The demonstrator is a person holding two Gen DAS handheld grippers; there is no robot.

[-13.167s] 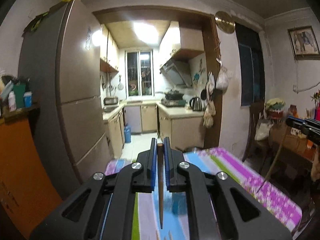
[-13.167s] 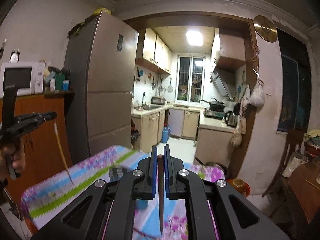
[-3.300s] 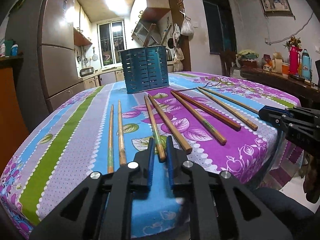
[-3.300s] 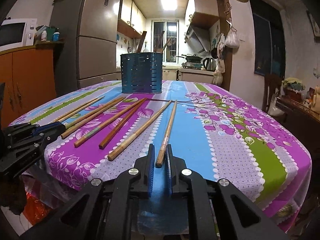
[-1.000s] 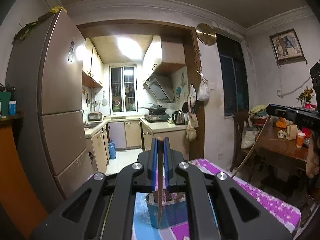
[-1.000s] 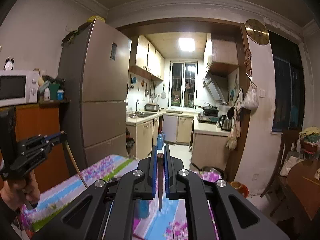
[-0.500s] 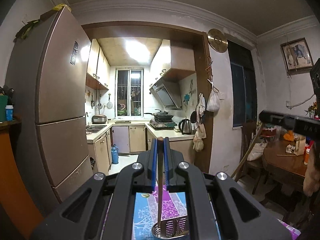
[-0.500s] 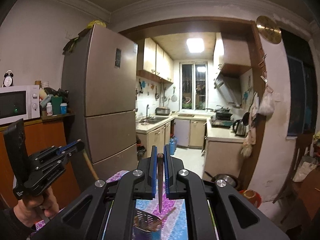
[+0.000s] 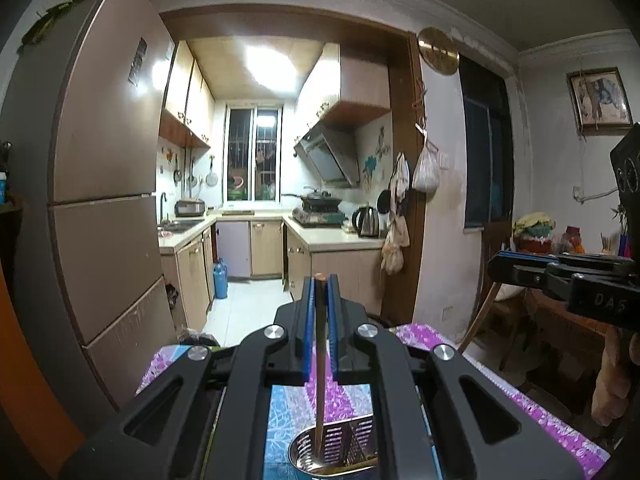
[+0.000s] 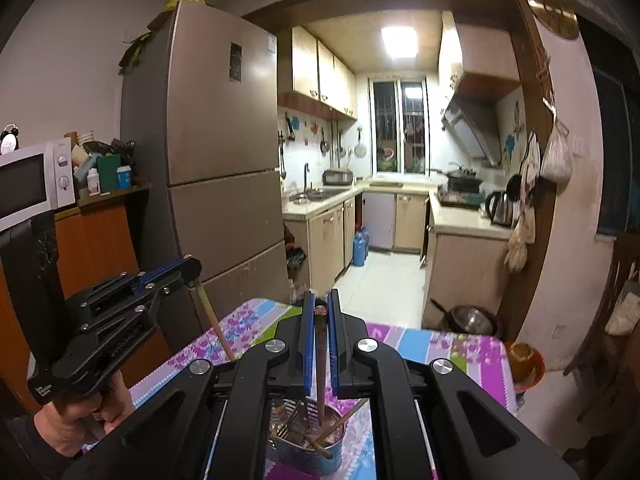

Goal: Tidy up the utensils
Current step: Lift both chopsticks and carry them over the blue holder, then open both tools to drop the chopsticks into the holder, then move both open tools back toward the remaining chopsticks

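My left gripper (image 9: 319, 280) is shut on a brown chopstick (image 9: 319, 368) that hangs down with its tip inside the perforated utensil holder (image 9: 340, 446). My right gripper (image 10: 320, 304) is shut on a dark chopstick (image 10: 321, 372) whose tip also reaches into the holder (image 10: 306, 446), where several other chopsticks lean. The left gripper also shows in the right wrist view (image 10: 188, 270), with its chopstick (image 10: 212, 320) slanting down. The right gripper shows at the right edge of the left wrist view (image 9: 496, 266).
The holder stands on a table with a purple, blue and green floral cloth (image 10: 448, 354). Behind it are a tall fridge (image 10: 216, 168), an orange cabinet with a microwave (image 10: 32, 180), and the kitchen doorway. A side table with jars (image 9: 560, 240) stands on the right.
Both grippers have moved closer over the holder and lower. The chopstick tips now reach into the holder's mouth.
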